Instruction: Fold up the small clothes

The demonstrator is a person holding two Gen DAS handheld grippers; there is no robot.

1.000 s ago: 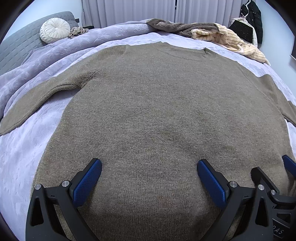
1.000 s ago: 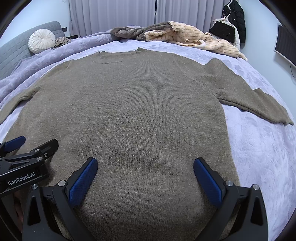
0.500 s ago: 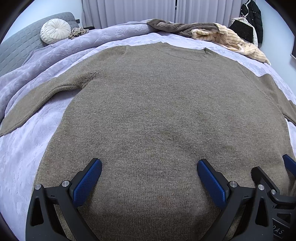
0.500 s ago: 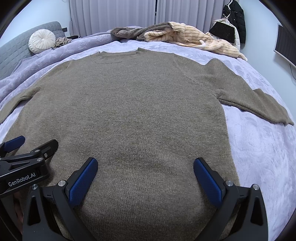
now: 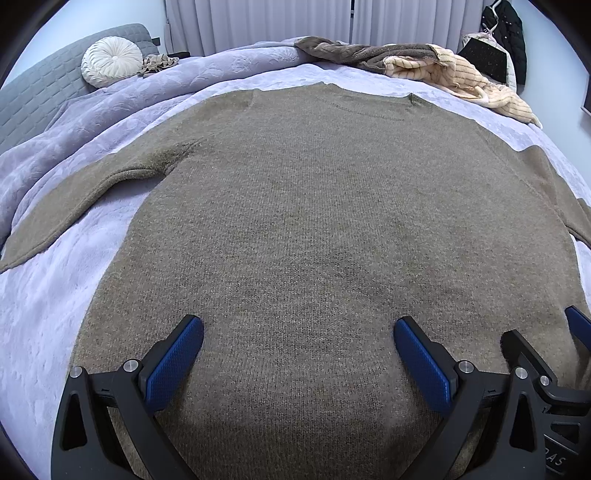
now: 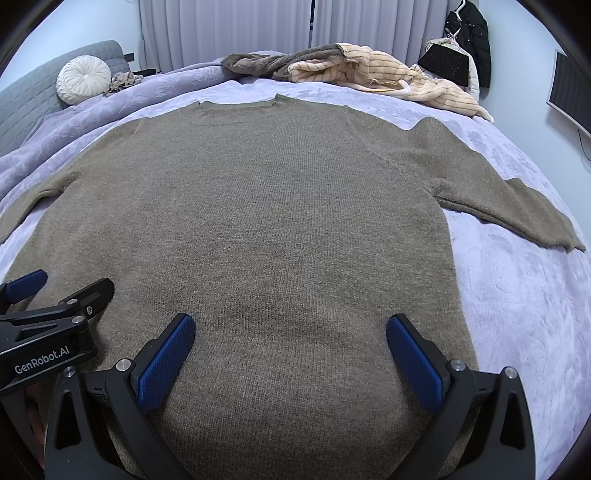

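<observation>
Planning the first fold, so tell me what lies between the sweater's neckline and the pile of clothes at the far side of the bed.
Only a bare strip of lavender bedspread separates the sweater from the clothes pile, seen in the right wrist view.

My left wrist view sits low and close over the hem end of the brown sweater [image 5: 314, 221], looking along the left hand-held gripper [image 5: 297, 328] up the bed [image 5: 48, 295] toward the curtains [image 5: 258, 22], and it catches the edge of the right hand-held gripper [image 5: 546, 354] at its lower right. My right wrist view faces the same way from just beside it, equally near, with the left tool at its lower left. Both share the sweater body, its neckline, the clothes pile [image 6: 351, 70] and round pillow [image 6: 83, 79].
</observation>
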